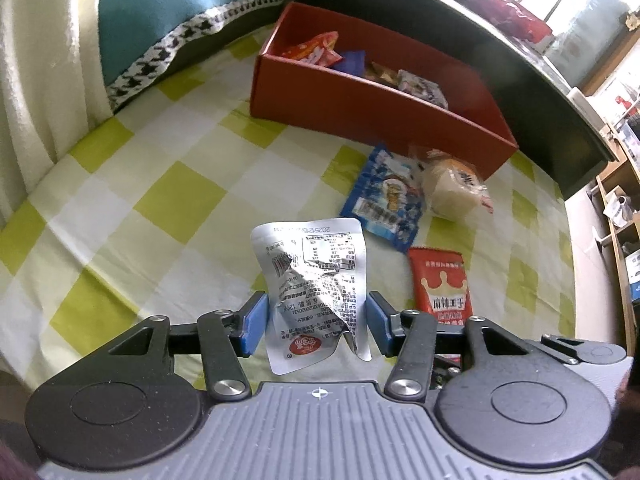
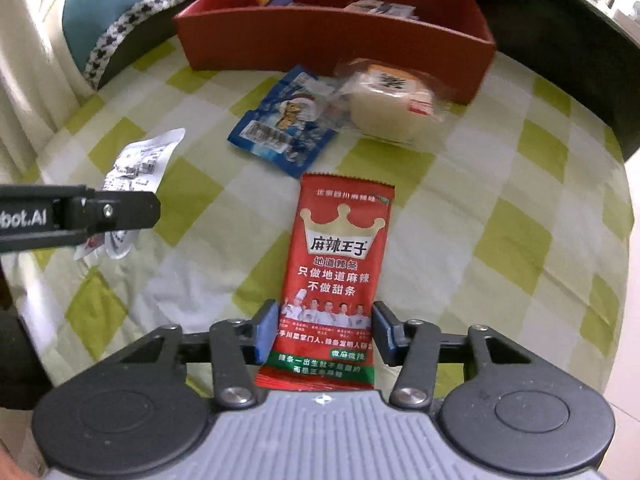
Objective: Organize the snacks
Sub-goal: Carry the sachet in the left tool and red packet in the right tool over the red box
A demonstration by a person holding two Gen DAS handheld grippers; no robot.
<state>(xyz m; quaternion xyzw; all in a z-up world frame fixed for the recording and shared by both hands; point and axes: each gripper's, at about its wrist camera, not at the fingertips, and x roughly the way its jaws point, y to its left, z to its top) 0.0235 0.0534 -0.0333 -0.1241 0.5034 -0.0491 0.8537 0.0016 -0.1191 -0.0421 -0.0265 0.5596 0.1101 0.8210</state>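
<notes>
Straddling a crumpled silver packet point(image 1: 314, 292), the left gripper point(image 1: 316, 324) has its blue pads point(image 1: 256, 324) spread about as wide as the packet, left pad just touching the foil and right pad with a small gap, so whether it truly grips is unclear. The right gripper point(image 2: 325, 332) likewise brackets the near end of a red crown-printed packet point(image 2: 340, 276), jaws spread to the packet's width; whether the pads press it I cannot tell. Both packets lie on the green-and-white checked cloth point(image 2: 500, 200), the silver one to the left of the red one, with bare cloth between them and much free cloth on the left.

Farther on lie a blue packet point(image 2: 286, 128) and, touching its right side, a pale wrapped bun point(image 2: 386, 96), both just in front of the red box point(image 1: 360, 108). That makes four loose snacks.

The open box holds at least four packets: two red ones point(image 1: 312, 50) at the left end, a dark blue one point(image 1: 352, 62), and a pale printed one point(image 1: 422, 86) toward the right.

Beyond the box a dark raised edge point(image 1: 500, 48) borders the cloth; at far left sits a teal cushion point(image 1: 180, 4).
</notes>
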